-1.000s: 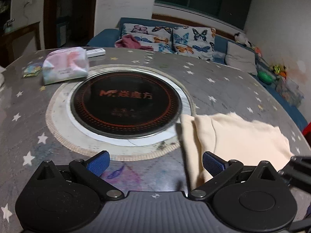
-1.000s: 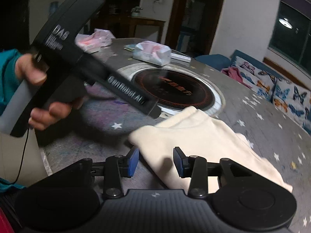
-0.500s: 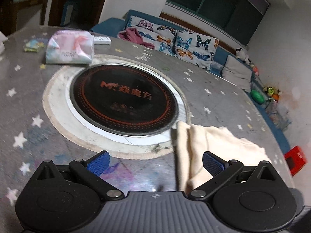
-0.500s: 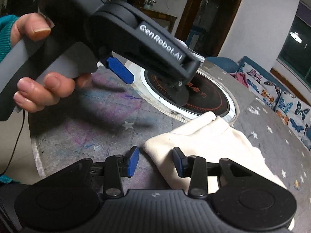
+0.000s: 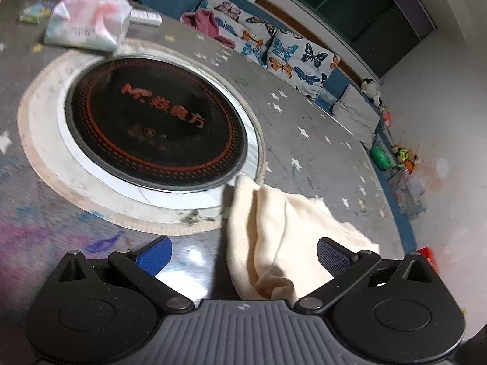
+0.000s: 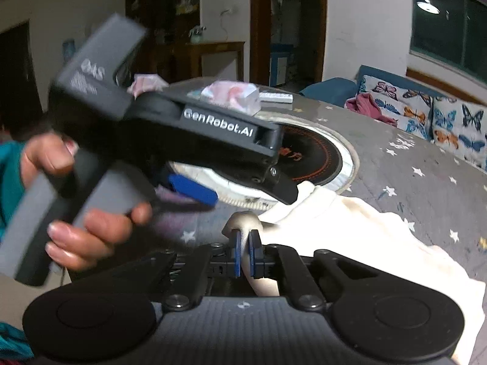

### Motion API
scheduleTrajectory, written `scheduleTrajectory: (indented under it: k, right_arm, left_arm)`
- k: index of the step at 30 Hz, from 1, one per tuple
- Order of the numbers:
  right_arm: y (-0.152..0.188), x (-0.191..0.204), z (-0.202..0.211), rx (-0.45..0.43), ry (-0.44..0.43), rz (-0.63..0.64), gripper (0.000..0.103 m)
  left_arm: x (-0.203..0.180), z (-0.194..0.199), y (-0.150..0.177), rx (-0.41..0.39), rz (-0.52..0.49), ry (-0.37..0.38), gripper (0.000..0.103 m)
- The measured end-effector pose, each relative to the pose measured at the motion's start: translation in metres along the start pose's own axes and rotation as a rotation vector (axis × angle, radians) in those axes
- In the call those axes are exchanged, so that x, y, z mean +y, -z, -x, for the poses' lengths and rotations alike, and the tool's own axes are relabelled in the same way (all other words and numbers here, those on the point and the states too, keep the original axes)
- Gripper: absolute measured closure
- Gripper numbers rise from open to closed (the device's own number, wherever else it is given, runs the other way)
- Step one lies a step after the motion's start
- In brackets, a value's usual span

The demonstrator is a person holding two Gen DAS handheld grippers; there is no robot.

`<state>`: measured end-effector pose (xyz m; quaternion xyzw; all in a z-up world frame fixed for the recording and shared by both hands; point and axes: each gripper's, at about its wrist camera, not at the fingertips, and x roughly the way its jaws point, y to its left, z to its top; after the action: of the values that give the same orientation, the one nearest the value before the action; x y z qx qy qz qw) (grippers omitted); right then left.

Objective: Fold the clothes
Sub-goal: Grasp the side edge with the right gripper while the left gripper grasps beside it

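A cream garment (image 5: 274, 234) lies bunched on the grey star-patterned table, next to the round black cooktop; it also shows in the right wrist view (image 6: 365, 243). My left gripper (image 5: 242, 255) is open, its blue pads wide apart, with the near edge of the garment between them. My right gripper (image 6: 245, 251) is shut on a pinched fold of the garment's near edge. The left gripper shows in the right wrist view (image 6: 194, 188), held in a hand just above and left of the garment.
A round black cooktop (image 5: 155, 121) with a white ring sits in the table's middle. A pink and white tissue pack (image 5: 88, 22) and a remote (image 5: 146, 18) lie at the far side. A blue sofa with butterfly cushions (image 5: 286, 51) stands beyond the table.
My right gripper has closed on the garment's near edge. My left gripper has tilted and moved closer over the garment, still open.
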<state>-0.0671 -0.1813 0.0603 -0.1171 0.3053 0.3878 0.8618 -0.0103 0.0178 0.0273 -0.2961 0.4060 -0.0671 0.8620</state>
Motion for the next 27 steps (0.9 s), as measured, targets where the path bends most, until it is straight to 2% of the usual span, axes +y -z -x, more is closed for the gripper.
scheduleTrajectory:
  k: [10,16,19,21,24,27]
  right_arm:
    - [-0.004,-0.024,0.024,-0.079,-0.048,-0.107,0.099]
    - [-0.002,-0.024,0.033,-0.102,-0.076,-0.111,0.099]
    - [0.004,-0.022,0.034,-0.098,-0.09,-0.104,0.099]
    - [0.007,-0.019,0.033,-0.092,-0.097,-0.099,0.099]
    - [0.014,-0.017,0.033,-0.082,-0.099,-0.097,0.099]
    - [0.018,-0.02,0.037,-0.079,-0.095,-0.101,0.094]
  left_arm:
    - [-0.008,-0.025,-0.004,0.049,0.117,0.103,0.003]
    - [-0.012,-0.037,0.0,0.071,0.131,0.15,0.027]
    - [-0.011,-0.04,0.004,0.072,0.136,0.156,0.045]
    - [-0.008,-0.044,0.006,0.083,0.148,0.16,0.062]
    - [-0.008,-0.045,0.007,0.082,0.13,0.142,0.078]
    - [-0.007,-0.046,0.008,0.081,0.115,0.13,0.082]
